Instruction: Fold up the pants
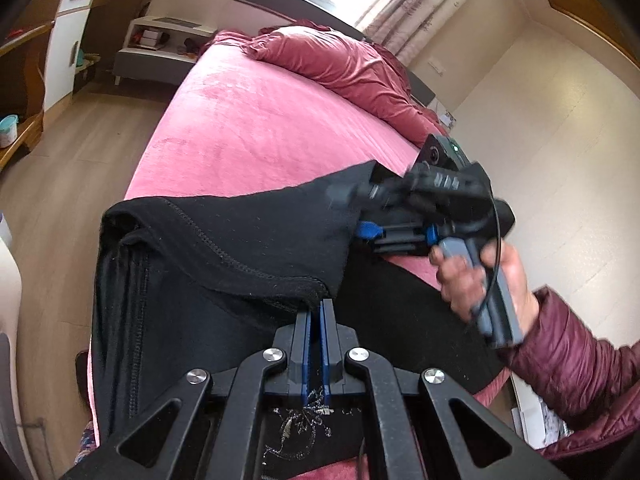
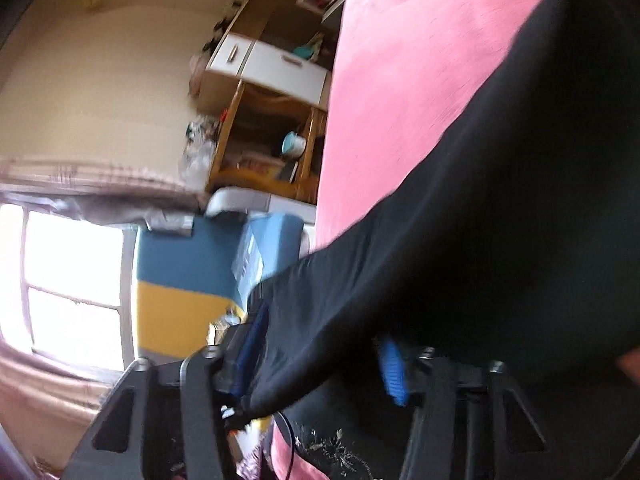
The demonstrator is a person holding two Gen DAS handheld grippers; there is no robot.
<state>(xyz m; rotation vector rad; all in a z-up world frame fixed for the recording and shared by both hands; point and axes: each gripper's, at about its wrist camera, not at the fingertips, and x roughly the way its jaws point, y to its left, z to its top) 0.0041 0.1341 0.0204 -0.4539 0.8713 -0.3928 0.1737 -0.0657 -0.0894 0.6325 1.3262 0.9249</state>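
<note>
Your left gripper (image 1: 317, 312) tilts down, pinched tight on the hem of the one pair of black pants (image 1: 224, 240) lying on the pink bed (image 1: 256, 120); your right gripper (image 2: 320, 360) straddles another fold, blue pads (image 2: 394, 372) apart, fabric between.

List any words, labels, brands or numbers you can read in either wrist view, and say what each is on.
None can be read.
The black pants carry a silver embroidered motif, not lettering.
The right gripper body has a green light but no legible marking.
The boxes on the bedside shelf are too small to read.
The right wrist view is motion-blurred; nothing there is legible.
</note>
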